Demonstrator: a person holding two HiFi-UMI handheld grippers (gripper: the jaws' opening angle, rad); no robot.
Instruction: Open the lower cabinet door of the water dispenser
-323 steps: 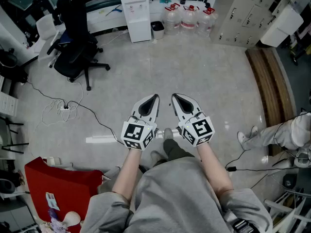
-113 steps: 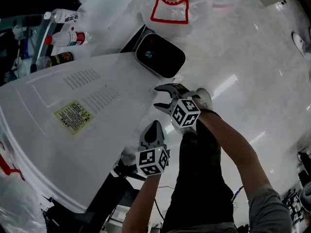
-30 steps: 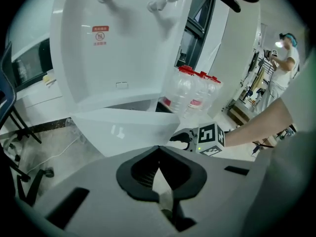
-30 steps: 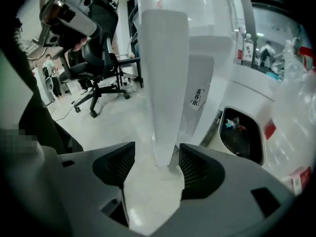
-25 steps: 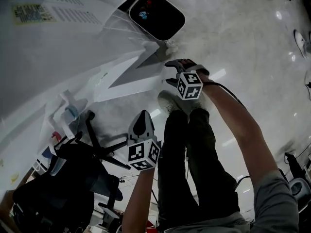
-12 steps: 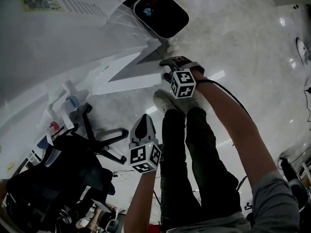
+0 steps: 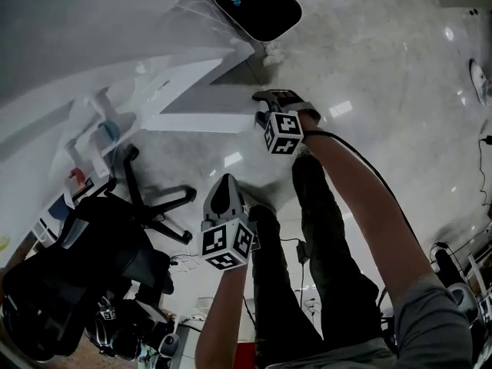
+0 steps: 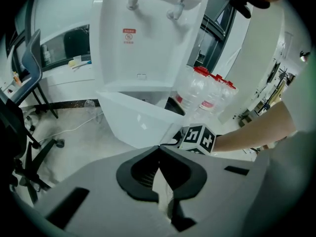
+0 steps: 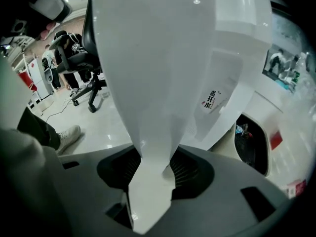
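Cabinet door (image 9: 163, 73) edge pinched in right gripper (image 9: 154, 162), jaws just closing, plain only in its view, left gripper (image 8: 159, 149) closed, empty.

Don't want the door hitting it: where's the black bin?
Head view, top centre: the bin stands on the floor beside the water dispenser, just beyond the open door.

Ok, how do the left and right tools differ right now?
The right tool is clamped on the edge of the white cabinet door, its jaws having just closed on it; the left tool has its jaws together on nothing. In the head view the right tool reaches the door, while the left tool sits apart from it, lower in the picture. Each carries a marker cube.
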